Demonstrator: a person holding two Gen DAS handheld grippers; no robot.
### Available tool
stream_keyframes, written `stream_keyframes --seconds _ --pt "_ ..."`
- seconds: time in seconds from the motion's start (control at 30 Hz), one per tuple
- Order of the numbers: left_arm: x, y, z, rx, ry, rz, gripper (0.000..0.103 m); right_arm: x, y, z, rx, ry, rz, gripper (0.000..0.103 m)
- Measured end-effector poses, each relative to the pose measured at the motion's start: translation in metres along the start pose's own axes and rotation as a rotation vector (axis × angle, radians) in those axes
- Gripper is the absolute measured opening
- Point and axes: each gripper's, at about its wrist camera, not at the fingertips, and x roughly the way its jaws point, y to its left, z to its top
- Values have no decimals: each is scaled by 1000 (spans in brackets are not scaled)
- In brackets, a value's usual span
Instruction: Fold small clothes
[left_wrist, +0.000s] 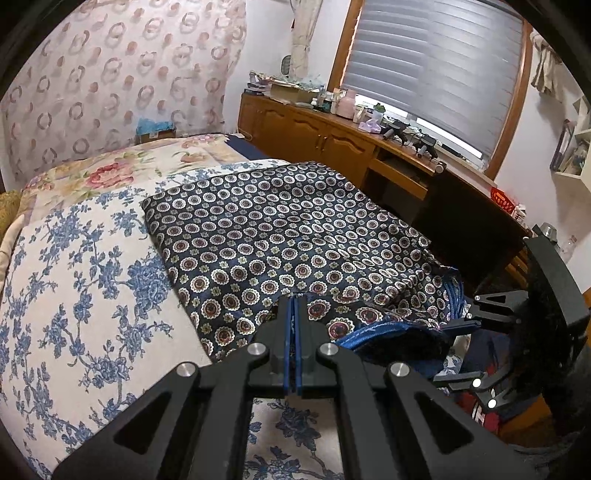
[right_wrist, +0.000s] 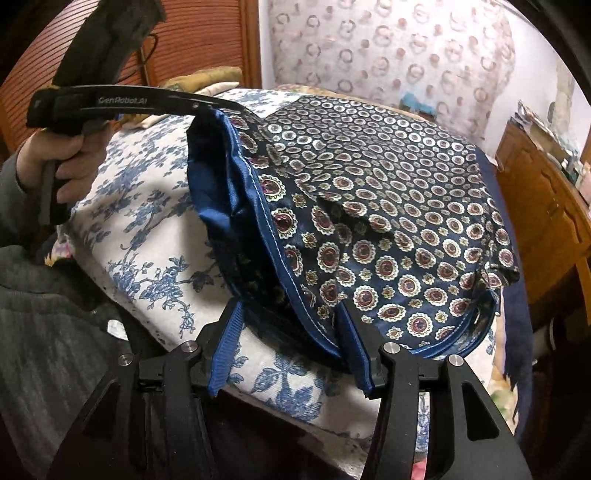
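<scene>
Shorts (left_wrist: 295, 236) lay on the bed (left_wrist: 85, 280) — left tongs (left_wrist: 295, 306) pinched the waistband at six o'clock, lifting it; right tongs (right_wrist: 291, 339) gaped around the hem, likely to grip.

The floral bed cover (left_wrist: 85, 280) lies bare to the left of the patterned garment (left_wrist: 280, 236), giving open room there. On the right, the wooden cabinet (left_wrist: 332, 136) stands close along the bed, its top crowded with clutter (left_wrist: 332, 99).
</scene>
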Motion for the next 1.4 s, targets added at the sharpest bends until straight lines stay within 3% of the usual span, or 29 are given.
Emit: stream_keyframes --seconds 0.3,0.4,0.47,0.57,0.97,1.4 --pt "-3 7 -8 -26 1 -7 0 6 0 -1 -9 -19 -15 53" --pt "-7 7 -10 -26 -3 -8 0 5 -4 -1 -2 -34 -20 31" --pt "-10 6 -11 -25 -5 -7 0 5 -9 -1 8 -45 -32 11" --pt "-13 5 -11 -24 -9 -5 0 1 -15 1 33 -78 -36 4" --pt "-40 2 4 11 -80 45 0 -33 -33 51 18 -273 -99 2" --pt "-28 34 36 16 -89 77 0 -10 -58 141 -71 -313 -130 2"
